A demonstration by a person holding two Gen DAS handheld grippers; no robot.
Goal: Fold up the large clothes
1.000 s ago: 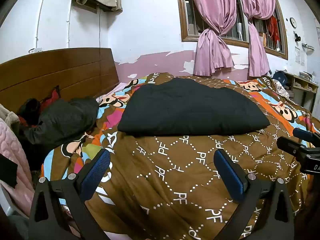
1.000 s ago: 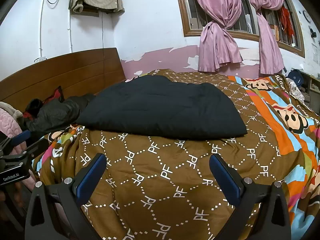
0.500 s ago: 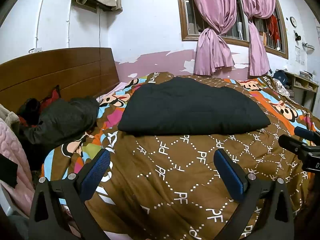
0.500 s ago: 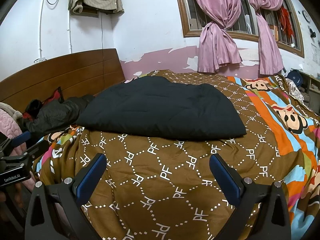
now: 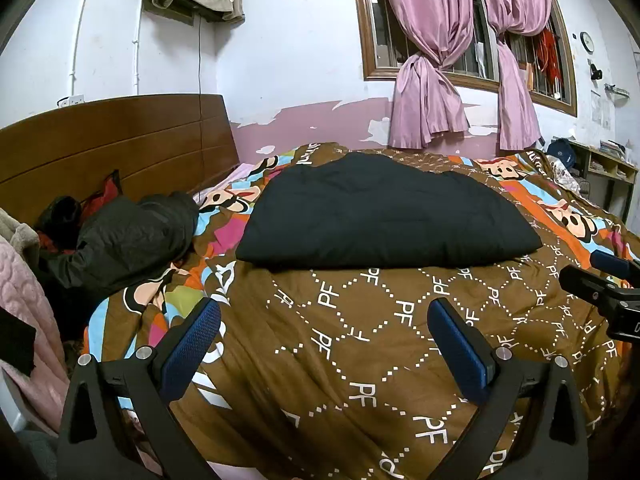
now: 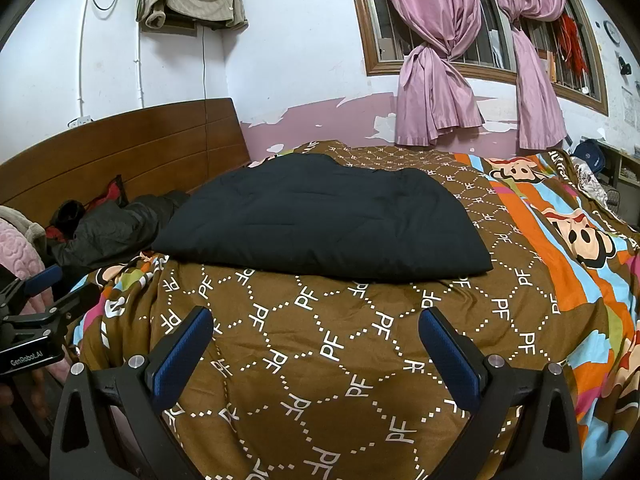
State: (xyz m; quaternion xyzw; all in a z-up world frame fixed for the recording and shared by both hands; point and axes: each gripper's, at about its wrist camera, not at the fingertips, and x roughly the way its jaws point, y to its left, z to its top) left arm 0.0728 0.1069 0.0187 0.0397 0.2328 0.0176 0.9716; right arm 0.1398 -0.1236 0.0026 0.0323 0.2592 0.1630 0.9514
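A large black padded garment lies folded flat in the middle of the bed; it also shows in the right wrist view. My left gripper is open and empty above the brown bedspread, short of the garment's near edge. My right gripper is open and empty, also above the bedspread in front of the garment. The right gripper's tips show at the right edge of the left wrist view. The left gripper shows at the left edge of the right wrist view.
The bed carries a brown patterned bedspread with bright cartoon stripes. A dark crumpled jacket lies by the wooden headboard. Pink fabric hangs at the left. A window with pink curtains is behind.
Almost nothing has changed. Both grippers stay open and hover in place with a very slight drift; the black garment has not moved.
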